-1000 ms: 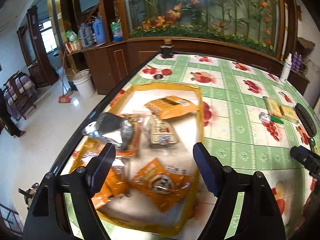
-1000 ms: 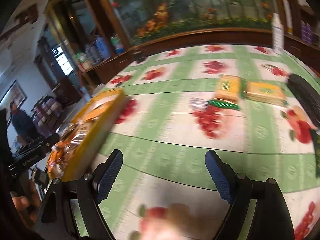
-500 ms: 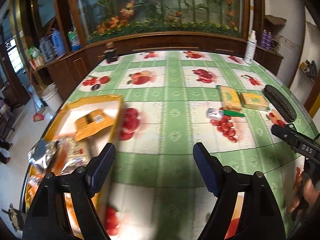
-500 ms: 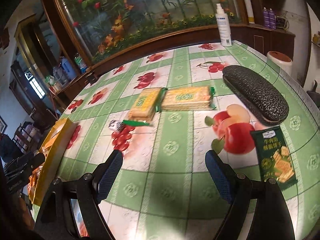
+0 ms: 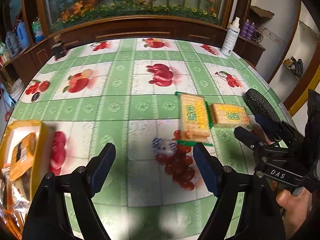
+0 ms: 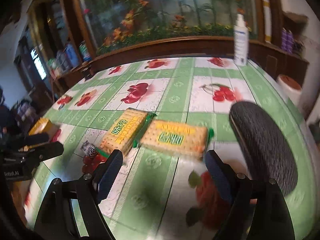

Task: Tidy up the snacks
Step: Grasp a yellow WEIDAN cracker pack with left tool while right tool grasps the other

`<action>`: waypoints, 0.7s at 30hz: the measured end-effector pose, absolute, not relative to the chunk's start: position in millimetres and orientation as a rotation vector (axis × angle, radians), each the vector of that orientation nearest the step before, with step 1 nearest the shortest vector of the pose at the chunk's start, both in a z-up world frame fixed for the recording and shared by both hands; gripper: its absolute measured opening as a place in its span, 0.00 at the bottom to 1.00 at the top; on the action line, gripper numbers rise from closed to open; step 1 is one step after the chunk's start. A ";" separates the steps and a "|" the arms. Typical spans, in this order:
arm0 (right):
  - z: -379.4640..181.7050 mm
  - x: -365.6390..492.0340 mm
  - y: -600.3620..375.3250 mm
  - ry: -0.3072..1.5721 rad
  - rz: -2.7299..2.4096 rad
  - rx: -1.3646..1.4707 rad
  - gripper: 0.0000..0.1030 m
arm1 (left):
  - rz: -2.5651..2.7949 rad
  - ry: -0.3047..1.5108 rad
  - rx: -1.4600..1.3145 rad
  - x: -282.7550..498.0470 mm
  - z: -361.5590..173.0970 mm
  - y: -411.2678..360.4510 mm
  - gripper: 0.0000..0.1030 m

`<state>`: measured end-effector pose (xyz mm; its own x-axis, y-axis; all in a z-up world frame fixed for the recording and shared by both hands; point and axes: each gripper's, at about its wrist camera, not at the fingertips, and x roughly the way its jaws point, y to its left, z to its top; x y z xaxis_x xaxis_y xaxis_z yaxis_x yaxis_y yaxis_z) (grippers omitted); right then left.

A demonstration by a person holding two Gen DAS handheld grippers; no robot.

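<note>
Both tongs are released and hold nothing. The left tongs (image 5: 154,168) hover over the worktop (image 5: 124,108), with a small blue-and-white wrapped snack (image 5: 163,147) just ahead between the fingers. Beyond it lie two cracker packs side by side: one pack (image 5: 193,117) lengthwise, the other pack (image 5: 230,115) just to its right, their ends nearly touching. The right tongs (image 6: 162,168) face the second pack (image 6: 176,137) close up, its near edge just ahead of the fingertips; the first pack (image 6: 125,132) lies left of it. A dark textured case (image 6: 264,144) lies to the right. The yellow tray (image 5: 43,140) holding orange packets sits at the worktop's left edge, blurred, so perhaps several bags. A white bottle (image 6: 241,44) stands at the far edge
</note>
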<state>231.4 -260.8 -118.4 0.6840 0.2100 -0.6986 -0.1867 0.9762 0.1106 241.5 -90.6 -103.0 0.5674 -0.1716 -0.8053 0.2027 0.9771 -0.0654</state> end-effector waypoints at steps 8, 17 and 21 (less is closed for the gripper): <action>-135.9 276.7 -246.7 0.859 0.347 -0.306 0.84 | -0.270 0.963 0.068 264.7 -109.2 -110.0 0.78; -145.0 287.5 -267.8 1.002 0.310 -0.132 0.47 | -0.314 0.982 0.114 282.7 -116.4 -139.7 0.78; -139.7 267.5 -290.6 0.994 0.260 0.047 0.46 | -0.313 0.997 0.157 288.6 -127.6 -157.1 0.78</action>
